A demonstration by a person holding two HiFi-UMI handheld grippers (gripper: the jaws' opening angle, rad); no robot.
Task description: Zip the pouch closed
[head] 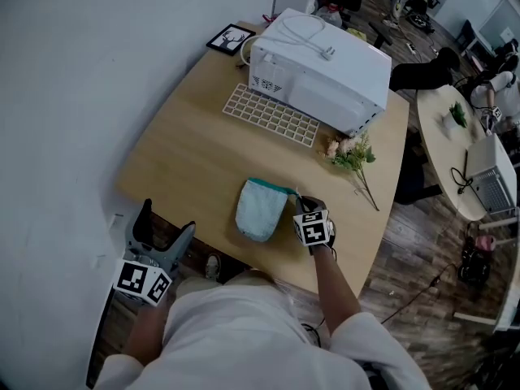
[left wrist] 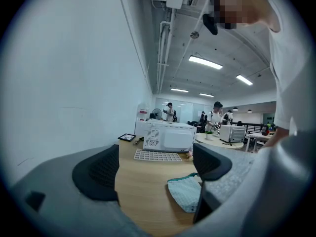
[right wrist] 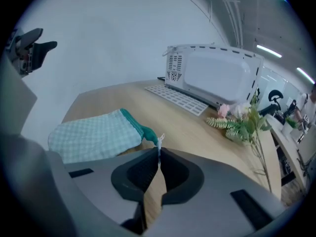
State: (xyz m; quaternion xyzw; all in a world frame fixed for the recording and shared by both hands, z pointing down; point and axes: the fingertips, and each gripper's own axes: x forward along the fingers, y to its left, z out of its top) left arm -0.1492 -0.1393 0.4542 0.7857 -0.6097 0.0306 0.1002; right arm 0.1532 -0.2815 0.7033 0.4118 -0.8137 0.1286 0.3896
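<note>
- Grip first: my right claw (right wrist: pixel 158 152) has its jaws together, pinched on the small white zipper pull (right wrist: pixel 159 141) at the teal end of the pouch (right wrist: pixel 94 135).
- That pull is a thin tab, so I judge it could slip from the pads if I tug at an angle. Drawing it along the line of the zip looks safest. How far the zip already runs I cannot tell.
- The pouch lies flat on the tabletop (head: pixel 187 161) near its front edge, with its teal mouth towards the right claw. It is pale checked fabric, soft and light by the look of it. I expect it to slide or bunch up rather than resist the pull.
- A hold on the fabric near the mouth would steady it. My left claw (left wrist: pixel 155 167) is free for that: jaws apart, nothing between them, held off the tabletop's near left corner, well apart from the pouch.
- The tabletop is smooth pale wood, which I judge offers little friction.
- Farther back lie a sprig of flowers (head: pixel 351 154) and a white keyboard (head: pixel 270 114). Behind them stand a white microwave (head: pixel 321 71) and, at the far corner, a small framed picture (head: pixel 230 38).
- A plain white wall runs along the left. Beyond is an open office with other tables, strip lights and people in the distance.
</note>
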